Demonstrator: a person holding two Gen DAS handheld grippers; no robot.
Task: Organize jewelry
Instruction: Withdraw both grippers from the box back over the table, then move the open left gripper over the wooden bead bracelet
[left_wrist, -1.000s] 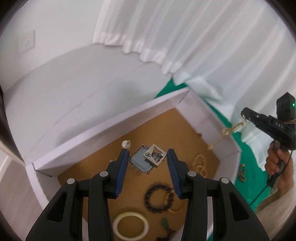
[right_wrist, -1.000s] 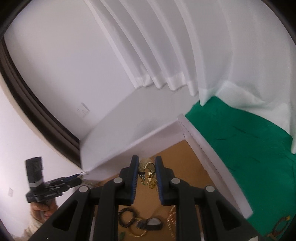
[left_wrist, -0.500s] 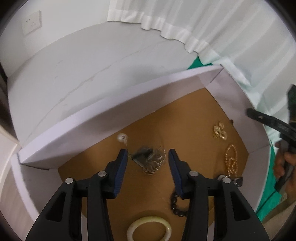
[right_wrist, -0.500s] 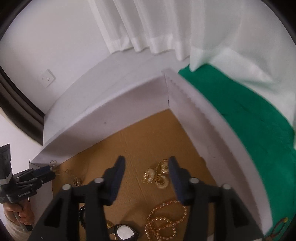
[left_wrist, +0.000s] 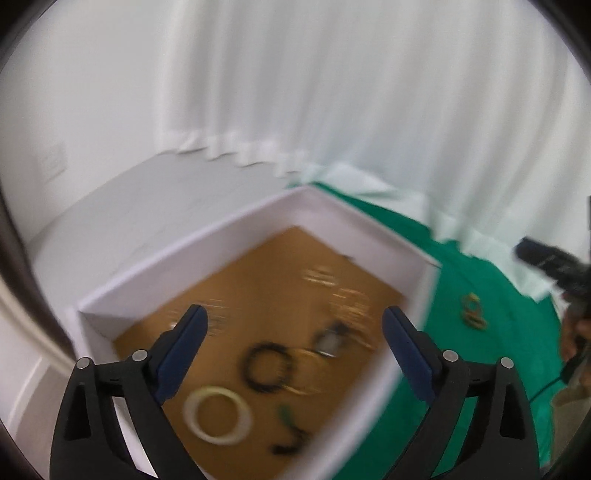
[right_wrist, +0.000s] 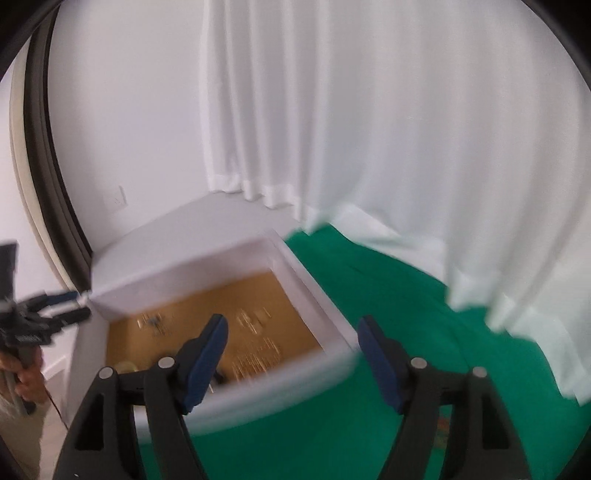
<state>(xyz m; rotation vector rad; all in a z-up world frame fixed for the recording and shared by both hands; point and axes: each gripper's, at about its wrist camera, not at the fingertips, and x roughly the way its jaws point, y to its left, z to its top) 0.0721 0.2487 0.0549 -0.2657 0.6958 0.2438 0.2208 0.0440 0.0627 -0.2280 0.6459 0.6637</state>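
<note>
A green cloth (left_wrist: 491, 295) covers the surface on the right, running out wide and mostly bare toward the white curtain (right_wrist: 406, 129) behind it. On the cloth's left edge sits a white box (left_wrist: 236, 229) with tall walls and a brown cardboard floor, its near right corner jutting toward the right gripper's camera.

Inside the box the jewelry lies flat and scattered, all of it smeared by motion blur. Largest is a pale bangle (left_wrist: 217, 414) near the front, lying as an open ring. Just behind it is a black beaded bracelet (left_wrist: 269, 369), also a flat ring, with a thin gold hoop overlapping its right side. A small watch-like piece (left_wrist: 328, 338) lies just beyond that. A pale beaded strand (left_wrist: 351, 306) and gold earrings (left_wrist: 318, 277) sit further back toward the right wall, and a silvery cluster (left_wrist: 207, 317) sits near the left wall (too blurred to say which way any of these point). A green-and-dark piece (left_wrist: 290, 428) lies at the front.

Outside the box, a small heap of gold pieces (left_wrist: 472, 314) rests on the cloth, well apart from the box wall.

The left gripper (left_wrist: 295, 343) hangs over the box with its jaws spread very wide, having just been opening, and nothing between them. The right gripper (right_wrist: 291, 354) sits above the box's near right corner and the cloth, jaws also wide after opening, gripping nothing.
</note>
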